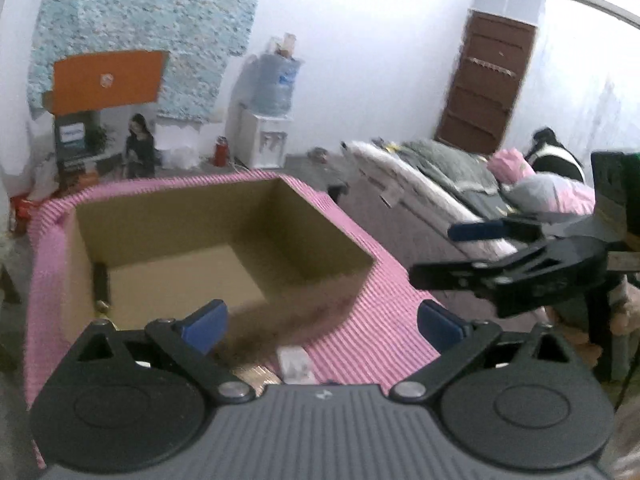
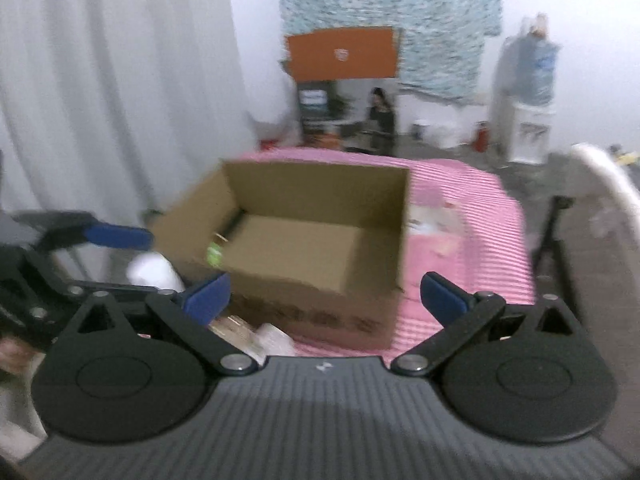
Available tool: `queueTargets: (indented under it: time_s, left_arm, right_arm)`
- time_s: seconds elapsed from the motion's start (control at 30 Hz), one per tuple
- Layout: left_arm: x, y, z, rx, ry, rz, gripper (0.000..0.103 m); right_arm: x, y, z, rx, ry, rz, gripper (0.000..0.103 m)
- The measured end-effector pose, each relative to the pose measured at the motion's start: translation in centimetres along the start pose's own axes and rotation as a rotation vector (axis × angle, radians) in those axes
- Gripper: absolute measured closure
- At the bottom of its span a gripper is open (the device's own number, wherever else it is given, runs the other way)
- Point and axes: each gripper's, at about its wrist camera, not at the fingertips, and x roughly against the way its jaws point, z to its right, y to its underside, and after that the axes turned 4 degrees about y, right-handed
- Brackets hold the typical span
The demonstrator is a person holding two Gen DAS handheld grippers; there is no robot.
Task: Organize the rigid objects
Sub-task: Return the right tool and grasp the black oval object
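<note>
- Right gripper (image 2: 324, 294): jaws spread wide, nothing between the blue pads.
- Open cardboard box (image 2: 320, 200) ahead on pink striped cloth (image 2: 480, 208); a small green item (image 2: 214, 254) and a dark one lie at its inner left wall.
- Left gripper (image 2: 116, 236) enters at left edge.
- View blurred; white curtain (image 2: 112, 80) behind.

- The open cardboard box (image 2: 308, 236) sits upright on the pink striped cloth, ahead of the right claw and slightly left of its centre line. Its flaps cannot be made out.
- A dark, slim object (image 2: 234, 222) leans in the box's far-left inner corner.
- A small green item (image 2: 214, 254) lies at the left inner wall; blur hides what it is.
- A small white packet (image 1: 296, 364) lies on the cloth just below the left claw, outside the box.
</note>
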Motion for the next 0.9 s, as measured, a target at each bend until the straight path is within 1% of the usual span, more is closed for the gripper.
queueTargets:
  time_s: [0.07, 0.1, 0.17, 0.27, 0.33, 0.43, 0.57, 0.6, 0.63, 0.67, 0.7, 0.73, 0.77, 0.8, 0.83, 0.9]
  left_arm:
    - [-1.1, 1.6, 1.1, -0.023, 0.015, -0.036, 0.002]
    - [-1.8, 2.2, 1.7, -0.039, 0.018, -0.053, 0.002]
    - [-2.7, 3.8, 2.9, -0.066, 0.015, -0.075, 0.002]
    - [-4.5, 5.5, 4.4, -0.117, 0.010, -0.113, 0.002]
    - [-5.7, 6.3, 5.4, -0.156, -0.019, -0.138, 0.002]
    - [-7.1, 7.5, 6.8, -0.230, -0.034, -0.179, 0.006]
    - [-7.4, 8.4, 7.9, -0.306, -0.024, -0.190, 0.011]
    - [-7.6, 8.6, 8.2, -0.318, -0.020, -0.191, 0.013]
    - [-7.7, 8.8, 8.4, -0.327, -0.016, -0.194, 0.015]
    - [-7.9, 8.9, 8.5, -0.335, -0.012, -0.200, 0.018]
    - [-8.3, 9.0, 8.8, -0.341, -0.012, -0.208, 0.023]
    - [-8.6, 9.2, 9.0, -0.348, -0.015, -0.214, 0.025]
    - [-8.8, 9.4, 9.1, -0.355, -0.021, -0.220, 0.031]
    - [-9.1, 9.5, 9.1, -0.360, -0.026, -0.226, 0.036]
    - [-9.3, 9.6, 9.1, -0.367, -0.031, -0.231, 0.038]
    - [-9.6, 9.8, 9.1, -0.379, -0.040, -0.236, 0.043]
  right_arm:
    - [-0.1, 1.6, 0.1, 0.012, 0.084, -0.004, 0.001]
    - [-1.0, 2.7, -0.3, 0.011, 0.107, -0.008, 0.001]
    - [-1.5, 4.1, 0.1, -0.005, 0.122, -0.020, 0.001]
    - [-2.2, 6.2, 1.0, -0.050, 0.106, -0.015, 0.001]
    - [-2.5, 7.3, 1.6, -0.081, 0.070, -0.016, 0.001]
    - [-4.2, 8.6, 2.0, -0.127, 0.006, -0.069, 0.001]
    - [-5.3, 9.0, 0.9, -0.103, -0.047, -0.129, 0.003]
    - [-5.8, 9.1, 0.7, -0.093, -0.060, -0.146, 0.006]
    - [-5.9, 9.0, 0.5, -0.087, -0.072, -0.162, 0.013]
    - [-6.4, 9.1, 0.4, -0.081, -0.088, -0.183, 0.016]
    - [-6.8, 9.0, 0.3, -0.078, -0.100, -0.204, 0.024]
    - [-7.3, 9.1, 0.4, -0.079, -0.110, -0.226, 0.029]
    - [-7.8, 9.1, 0.4, -0.081, -0.121, -0.249, 0.032]
    - [-8.2, 9.2, 0.5, -0.084, -0.132, -0.267, 0.040]
    - [-8.6, 9.2, 0.5, -0.085, -0.145, -0.286, 0.046]
    - [-9.3, 9.3, 0.4, -0.085, -0.173, -0.317, 0.052]
